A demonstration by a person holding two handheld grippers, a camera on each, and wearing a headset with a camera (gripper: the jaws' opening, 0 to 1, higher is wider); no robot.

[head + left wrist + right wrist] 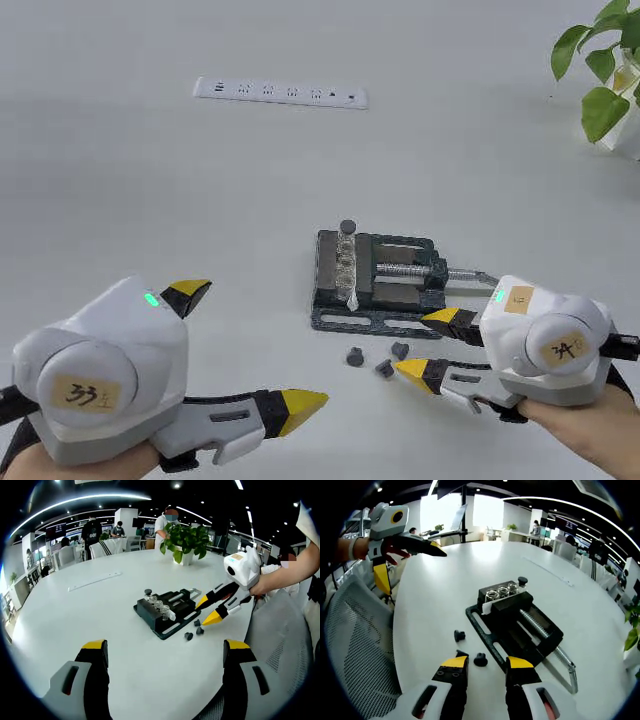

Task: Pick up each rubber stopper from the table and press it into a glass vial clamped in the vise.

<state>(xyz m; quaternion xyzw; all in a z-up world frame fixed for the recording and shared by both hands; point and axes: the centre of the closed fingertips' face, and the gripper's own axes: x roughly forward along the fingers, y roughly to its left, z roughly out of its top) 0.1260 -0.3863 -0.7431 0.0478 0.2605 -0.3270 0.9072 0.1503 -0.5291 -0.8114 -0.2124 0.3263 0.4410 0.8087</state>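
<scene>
The left claw (255, 345) gapes wide and empty above the worktop (150, 180). The right claw (415, 342) is half open and empty, just beside three loose stoppers (355, 355). Beyond them, the vise (330, 262) grips a row of vials (346, 265), the farthest one stoppered.

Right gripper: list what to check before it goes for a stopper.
1. Jaws of the right gripper open: ok.
2. Three loose stoppers lying free on the table just ahead of it: ok.
3. The vials upright in the vise: ok.
4. Unplugged vials available: ok; the far one alone carries a seated stopper.
5. The left gripper apart from the vise, jaws open: ok.
6. Vise grip firm enough for pressing: cannot tell.
</scene>
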